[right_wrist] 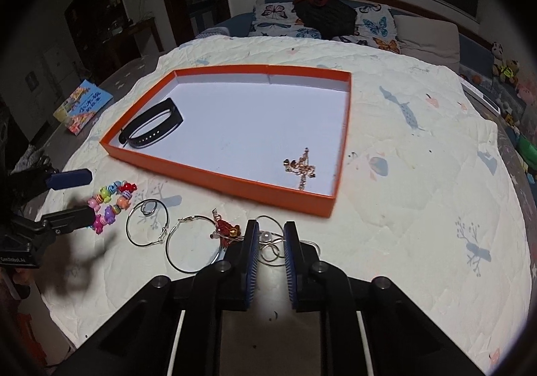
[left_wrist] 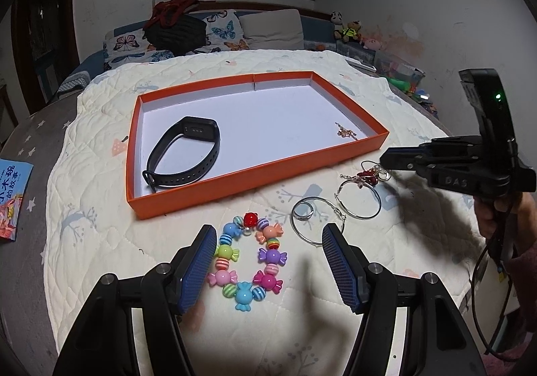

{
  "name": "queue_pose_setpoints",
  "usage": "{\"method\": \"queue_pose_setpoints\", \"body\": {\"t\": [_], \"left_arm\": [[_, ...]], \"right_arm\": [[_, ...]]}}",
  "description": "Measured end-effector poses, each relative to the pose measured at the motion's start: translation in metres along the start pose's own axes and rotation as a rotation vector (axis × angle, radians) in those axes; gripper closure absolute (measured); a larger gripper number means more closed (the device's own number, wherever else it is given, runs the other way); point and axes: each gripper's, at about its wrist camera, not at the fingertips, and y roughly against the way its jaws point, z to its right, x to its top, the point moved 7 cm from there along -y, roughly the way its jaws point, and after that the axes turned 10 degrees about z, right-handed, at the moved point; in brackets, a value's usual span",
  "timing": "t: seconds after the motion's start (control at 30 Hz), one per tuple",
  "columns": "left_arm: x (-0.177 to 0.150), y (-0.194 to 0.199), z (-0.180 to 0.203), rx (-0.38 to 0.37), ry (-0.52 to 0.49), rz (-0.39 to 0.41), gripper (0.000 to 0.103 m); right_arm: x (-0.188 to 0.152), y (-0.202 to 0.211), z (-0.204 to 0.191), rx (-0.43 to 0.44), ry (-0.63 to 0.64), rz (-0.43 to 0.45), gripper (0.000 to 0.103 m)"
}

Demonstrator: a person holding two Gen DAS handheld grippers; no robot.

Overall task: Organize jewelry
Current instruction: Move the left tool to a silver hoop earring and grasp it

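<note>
So the orange tray (left_wrist: 255, 174) on the quilt (left_wrist: 100, 242) already holds the black fitness band (left_wrist: 183, 154) at its left end and a gold chain (right_wrist: 300, 169) near the right corner, spread apart, probably so nothing tangles. The left gripper (left_wrist: 266, 262) is wide open around the candy bead bracelet (left_wrist: 246, 262), looks lined up for a grab. The right gripper (right_wrist: 271, 242) is narrowed but not closed, straddling the silver wire piece (right_wrist: 272, 247) beside the hoop earrings (right_wrist: 194, 243).
</note>
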Motion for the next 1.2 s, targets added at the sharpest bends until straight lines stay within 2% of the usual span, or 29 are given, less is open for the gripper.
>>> {"method": "queue_pose_setpoints", "body": {"t": [0.2, 0.33, 0.4, 0.57, 0.83, 1.03, 1.2], "left_arm": [[-0.001, 0.000, 0.000, 0.003, -0.014, -0.001, 0.033], [-0.002, -0.002, 0.001, -0.005, -0.015, -0.003, 0.033], [-0.002, -0.003, 0.003, -0.007, -0.020, -0.005, 0.033], [-0.001, -0.005, 0.008, -0.018, -0.036, -0.010, 0.033], [0.002, -0.017, 0.027, -0.087, -0.074, -0.028, 0.033], [0.006, -0.033, 0.041, -0.153, -0.109, -0.040, 0.033], [0.002, -0.052, 0.042, -0.152, -0.149, -0.083, 0.033]], "right_arm": [[-0.004, -0.011, -0.006, -0.012, 0.044, -0.021, 0.086], [-0.008, -0.013, -0.008, -0.027, 0.070, -0.022, 0.093], [-0.007, -0.011, -0.008, -0.025, 0.059, -0.016, 0.093], [-0.003, 0.006, 0.000, -0.019, 0.009, 0.023, 0.093], [0.012, 0.044, 0.012, -0.014, -0.051, 0.106, 0.093], [0.019, 0.053, 0.009, -0.006, -0.058, 0.138, 0.093], [0.019, 0.054, 0.008, 0.004, -0.065, 0.144, 0.093]]}}
